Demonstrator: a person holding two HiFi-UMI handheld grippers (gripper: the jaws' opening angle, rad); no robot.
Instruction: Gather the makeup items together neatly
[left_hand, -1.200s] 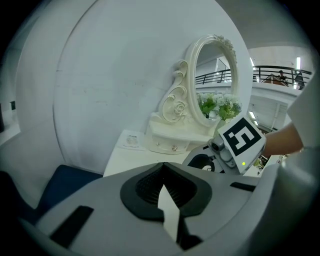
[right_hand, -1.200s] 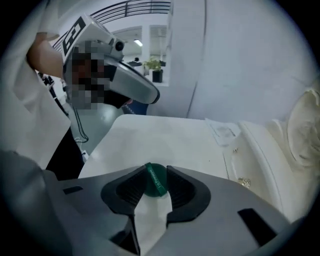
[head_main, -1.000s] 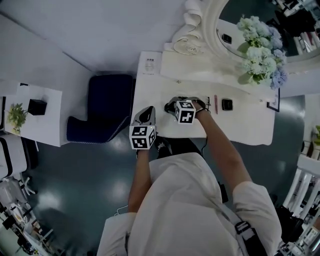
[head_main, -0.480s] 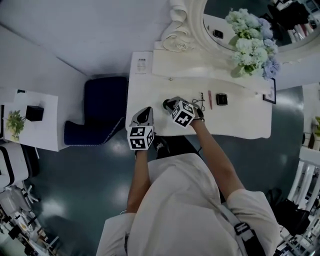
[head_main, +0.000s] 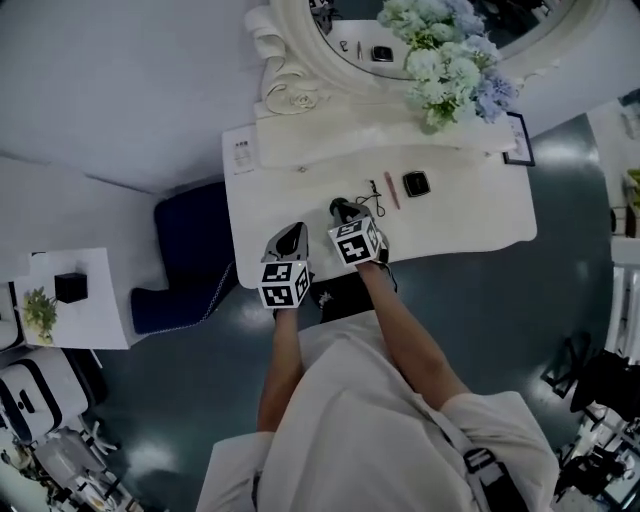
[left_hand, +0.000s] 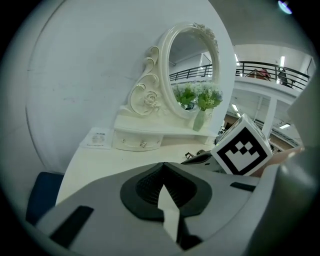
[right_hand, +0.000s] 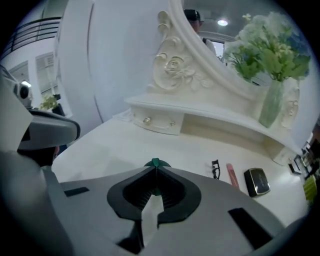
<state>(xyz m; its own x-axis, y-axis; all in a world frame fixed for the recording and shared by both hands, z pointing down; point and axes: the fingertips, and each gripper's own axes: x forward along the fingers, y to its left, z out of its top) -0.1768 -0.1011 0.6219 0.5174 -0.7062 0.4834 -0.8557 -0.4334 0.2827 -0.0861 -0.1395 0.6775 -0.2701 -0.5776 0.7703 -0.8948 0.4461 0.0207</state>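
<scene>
Pinching a small green item (right_hand: 156, 162) at its very tips, the right claw (right_hand: 155, 168) is closed on it above the near part of the white surface (right_hand: 95, 150). The left claw (left_hand: 162, 166) sits just beside it, jaws together with nothing between them.

Farther along the surface lie the other makeup pieces in a loose row: a black wiry tool (right_hand: 215, 169), a pink stick (right_hand: 232, 175) just beside it, and a black compact (right_hand: 256, 181) next along. Behind them stand the drawer shelf (right_hand: 165, 120), a vase of flowers (right_hand: 272, 107) and the mirror (left_hand: 192, 70).

The grip looks thin, so the green item could twist or slip out on the way over. Setting it down carelessly could also nudge the pink stick, which would probably roll and spoil the row. The two claws are close enough to bump.
</scene>
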